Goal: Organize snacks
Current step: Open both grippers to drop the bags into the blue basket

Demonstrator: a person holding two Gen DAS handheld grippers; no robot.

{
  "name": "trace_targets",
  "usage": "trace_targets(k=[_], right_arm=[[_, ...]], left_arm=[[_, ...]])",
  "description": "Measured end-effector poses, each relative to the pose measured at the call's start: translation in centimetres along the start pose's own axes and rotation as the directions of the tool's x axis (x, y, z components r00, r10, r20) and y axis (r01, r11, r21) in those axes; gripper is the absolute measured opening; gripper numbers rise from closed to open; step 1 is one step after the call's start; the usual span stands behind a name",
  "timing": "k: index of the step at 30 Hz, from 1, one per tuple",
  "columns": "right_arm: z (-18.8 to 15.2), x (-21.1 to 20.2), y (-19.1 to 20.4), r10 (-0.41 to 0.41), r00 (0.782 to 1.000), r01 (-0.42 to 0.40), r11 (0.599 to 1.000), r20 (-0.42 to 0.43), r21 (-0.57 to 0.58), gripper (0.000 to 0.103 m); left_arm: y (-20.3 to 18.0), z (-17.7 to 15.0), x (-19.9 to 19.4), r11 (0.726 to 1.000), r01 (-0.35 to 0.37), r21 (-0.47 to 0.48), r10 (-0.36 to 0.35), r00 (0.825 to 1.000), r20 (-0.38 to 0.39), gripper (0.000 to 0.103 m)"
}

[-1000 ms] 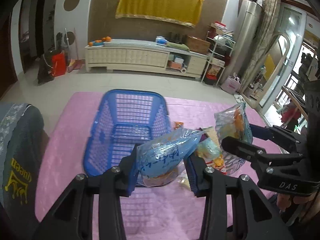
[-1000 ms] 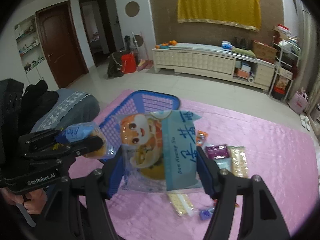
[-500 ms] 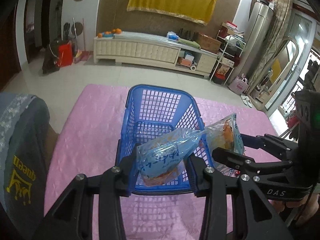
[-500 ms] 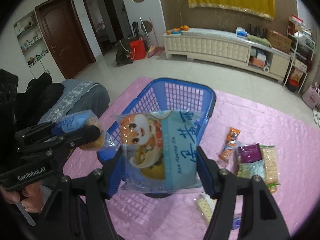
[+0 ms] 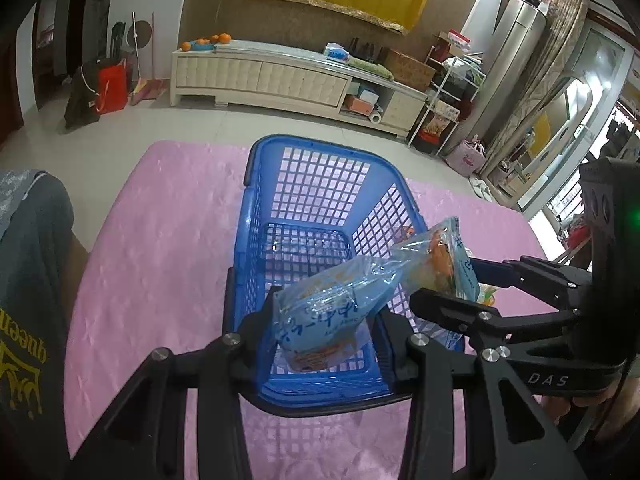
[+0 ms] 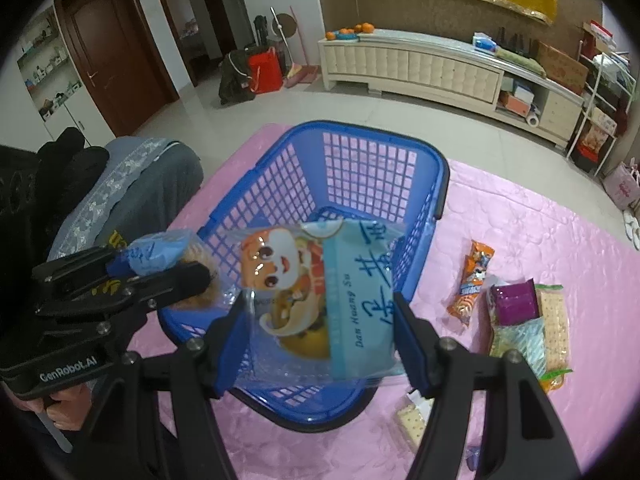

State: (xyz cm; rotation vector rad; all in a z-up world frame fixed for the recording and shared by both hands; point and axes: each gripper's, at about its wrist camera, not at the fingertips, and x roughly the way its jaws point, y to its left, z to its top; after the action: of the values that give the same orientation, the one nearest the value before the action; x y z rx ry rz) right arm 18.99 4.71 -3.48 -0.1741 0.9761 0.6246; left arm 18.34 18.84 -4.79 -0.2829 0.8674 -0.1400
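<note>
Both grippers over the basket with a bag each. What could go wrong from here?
1. The left gripper and right gripper hang close together above the blue basket; releasing together may knock the bags or fingers into each other.
2. The right snack bag is wide and pinched at its edges; it could slip early, or catch on the rim and land on the pink mat.

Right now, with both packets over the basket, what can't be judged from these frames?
- Basket floor near the front: left wrist view, blocked by the left packet.
- Same area, right wrist view: blocked by the right packet.
- Purple packet label: too small to read.
</note>
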Motion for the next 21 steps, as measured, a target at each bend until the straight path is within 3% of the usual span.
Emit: trace_targets(k=[8, 11, 14, 16, 19, 21], right_arm=[[0.0, 0.6, 0.8, -0.019, 1.000, 0.019, 0.998, -0.006, -0.058, 0.071], [-0.1, 0.8, 1.2, -0.031, 1.000, 0.030, 0.995, -0.007, -0.099, 0.071], [-0.1, 1.0, 1.0, -0.021, 1.000, 0.019, 0.995, -0.010, -0.100, 0.077], [-0.2, 0.9, 0.5, 0.006, 1.000, -0.007, 0.997, -0.011, -0.075, 0.091], [-0.4, 0.4, 0.3, -0.003, 1.000, 0.005, 0.997, 0.015, -0.083, 0.095], [-0.6, 0.1, 0.2, -0.020, 0.999, 0.023, 0.996, 0.025, -0.089, 0.096]], left_arm=[[-0.5, -0.3, 1.1, 0.998, -0.048, 0.046, 0.049, 0.998, -0.028, 0.040], [-0.4, -0.4, 1.3, 0.997, -0.061, 0.038, 0.062, 0.998, -0.032, 0.045], [0.1, -0.5, 1.2, 0.997, -0.072, 0.005, 0.072, 0.997, -0.026, 0.054], [0.3, -0.6, 0.7, 0.999, -0.049, -0.012, 0.049, 0.999, -0.004, 0.060], [0.5, -0.7, 0.1, 1.000, -0.023, -0.021, 0.024, 1.000, 0.006, 0.068], [0.1, -0.7, 0.0, 0.998, -0.063, -0.013, 0.063, 0.998, 0.013, 0.070]])
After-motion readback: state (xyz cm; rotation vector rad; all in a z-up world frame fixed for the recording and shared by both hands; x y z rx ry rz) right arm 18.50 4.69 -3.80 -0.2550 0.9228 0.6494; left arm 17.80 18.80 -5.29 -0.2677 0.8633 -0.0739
